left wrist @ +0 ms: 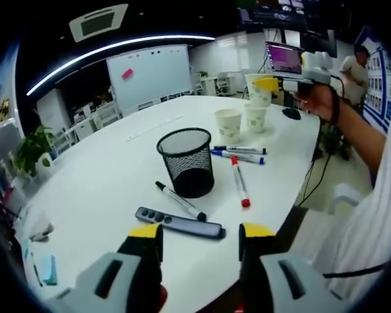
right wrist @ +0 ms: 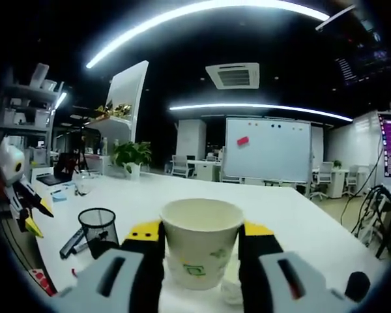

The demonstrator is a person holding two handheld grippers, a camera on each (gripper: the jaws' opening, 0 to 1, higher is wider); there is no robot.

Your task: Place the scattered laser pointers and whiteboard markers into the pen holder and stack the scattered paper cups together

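One raised right tool [right wrist: 201, 244] clamps a paper cup [right wrist: 200, 250] upright.

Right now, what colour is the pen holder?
Black wire mesh pen holder, clearest in the left gripper view.

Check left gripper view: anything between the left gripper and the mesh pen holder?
Yes. In the left gripper view, the laser pointer and a black marker lie between the left gripper and the mesh pen holder.

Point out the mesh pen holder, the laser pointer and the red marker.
mesh pen holder [left wrist: 188, 163]: left gripper view, side wall.
laser pointer [left wrist: 179, 223]: left gripper view, body middle.
red marker [left wrist: 240, 182]: left gripper view, barrel middle.
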